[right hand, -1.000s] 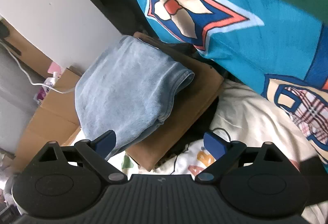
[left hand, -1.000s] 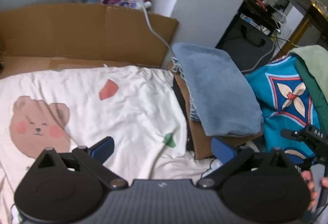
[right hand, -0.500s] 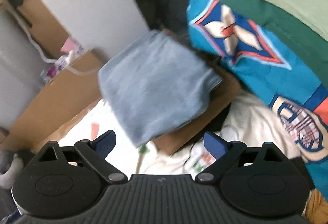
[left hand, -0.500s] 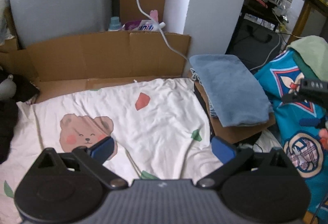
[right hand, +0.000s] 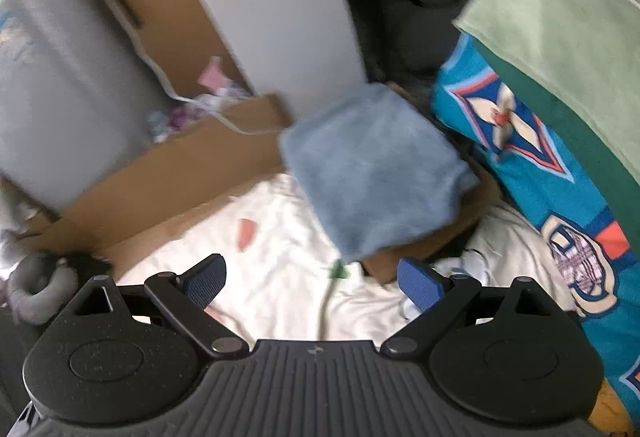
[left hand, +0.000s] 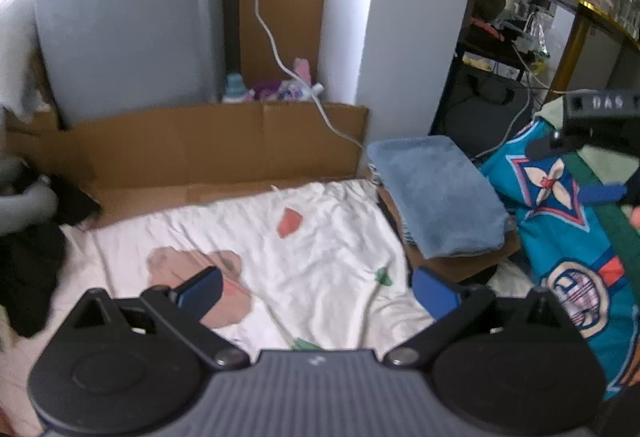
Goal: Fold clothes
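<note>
Left gripper (left hand: 316,287): fingers spread, empty, risen higher above the white bear-print sheet (left hand: 328,249).
Right gripper (right hand: 312,279): spread, empty, pulled back.
Folded blue towel (right hand: 376,173): unmoved on the cardboard (right hand: 476,213), beside the teal blanket (right hand: 532,165).

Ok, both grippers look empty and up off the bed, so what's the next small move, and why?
Probably swing the right gripper toward the green cloth topping the pile on the right. The blue towel already lies folded on the cardboard, both grippers are open and hold nothing, and the left gripper hovers over the bear-print sheet, which looks like bedding.
</note>
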